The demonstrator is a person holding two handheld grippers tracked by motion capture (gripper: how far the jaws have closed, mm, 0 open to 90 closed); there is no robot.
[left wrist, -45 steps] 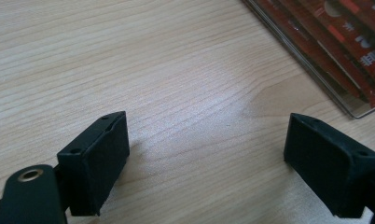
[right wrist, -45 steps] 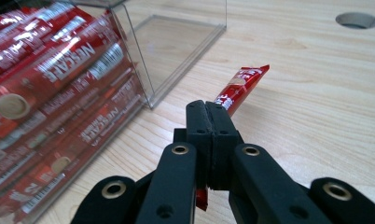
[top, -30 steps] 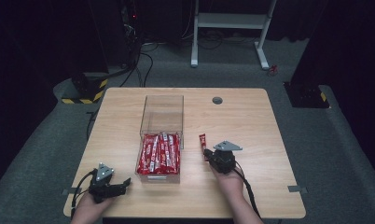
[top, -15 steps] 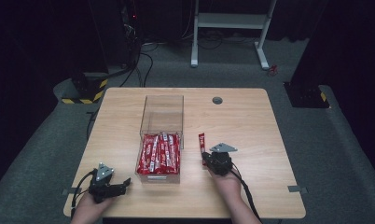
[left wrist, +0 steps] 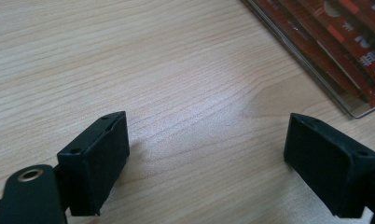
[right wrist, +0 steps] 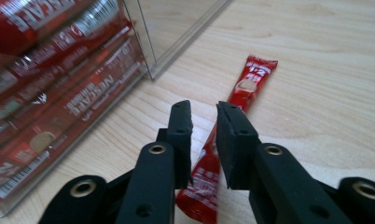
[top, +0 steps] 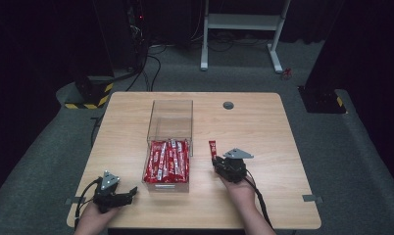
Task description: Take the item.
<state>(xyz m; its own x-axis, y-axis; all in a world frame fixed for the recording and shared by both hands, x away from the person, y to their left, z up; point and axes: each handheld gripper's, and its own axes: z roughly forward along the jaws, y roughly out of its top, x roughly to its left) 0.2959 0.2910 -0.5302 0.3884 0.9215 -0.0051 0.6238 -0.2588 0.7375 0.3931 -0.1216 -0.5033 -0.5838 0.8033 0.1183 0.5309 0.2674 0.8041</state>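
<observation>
Release step, by the look of it: right gripper (top: 217,163) sits low on the table (top: 263,127) beside the clear box (top: 169,128), with one red sachet (right wrist: 241,91) lying flat on the wood under and beyond its jaws. In the right gripper view the jaws have just been opening; a narrow gap stands between the pads (right wrist: 182,122), and the sachet passes beneath that gap rather than being pinched, so I read it as let go and lying free. Sachet sits just beside the box's right wall, outside it, its long axis running roughly away from the person.

Left gripper (top: 127,195) rests near the table's front left corner, jaws spread wide with bare wood between them, holding nothing. Box corner (left wrist: 358,105) shows just ahead of it to one side.

Judgement: work in hand is taking sachets out of the box one at a time and laying them on the table. Next move likely calls for widening the jaws more, lifting clear without dragging the sachet, then reaching back over the box rim for another.

Count:
- boxes: one, front half stocked, back half bare
- loose sachets on table: one
- sachets in box (top: 167,161): a packed layer, perhaps six or seven across; exact number cannot be told
- grippers: two
- round dark grommet (top: 228,105) in tabletop: one
</observation>
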